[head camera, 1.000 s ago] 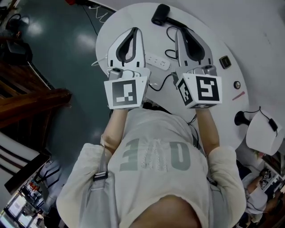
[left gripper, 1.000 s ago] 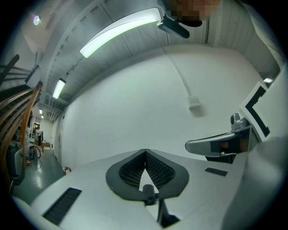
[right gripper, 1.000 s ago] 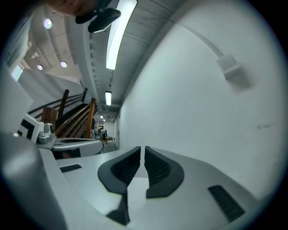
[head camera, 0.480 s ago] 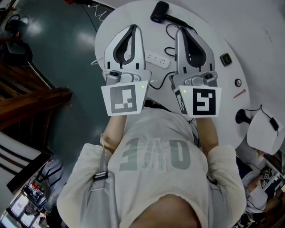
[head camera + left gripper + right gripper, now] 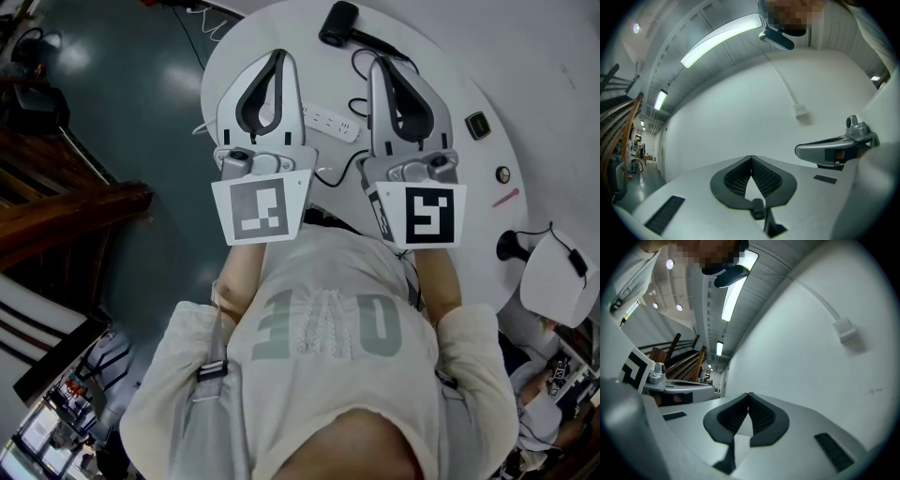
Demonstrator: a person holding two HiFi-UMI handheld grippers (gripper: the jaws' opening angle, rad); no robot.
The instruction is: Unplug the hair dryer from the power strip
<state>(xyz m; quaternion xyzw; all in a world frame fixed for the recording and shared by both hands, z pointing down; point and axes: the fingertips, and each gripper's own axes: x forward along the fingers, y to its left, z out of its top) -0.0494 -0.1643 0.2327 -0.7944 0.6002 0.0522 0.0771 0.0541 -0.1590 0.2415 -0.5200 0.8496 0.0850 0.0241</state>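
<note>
Head view: both tongs are held up side by side over the round desk (image 5: 445,89), tips toward its far rim. Within the last second the right tongs (image 5: 380,61) have rolled to sit square and lifted a little. The left tongs (image 5: 278,54) have hardly shifted. The strip (image 5: 330,124) lies on the desk between them. The dryer (image 5: 339,23) rests beyond, near the far edge, and its cord (image 5: 359,67) loops beside the right tongs. I cannot tell if the plug is still in; the right tongs cover that end.

Left gripper view: the tongs (image 5: 751,158) are pressed together on nothing, facing a bare wall (image 5: 740,93).

Right gripper view: the tongs (image 5: 748,393) have just closed their last small gap and are empty too. Neither pair touches the task's things, so no pull seems under way.
</note>
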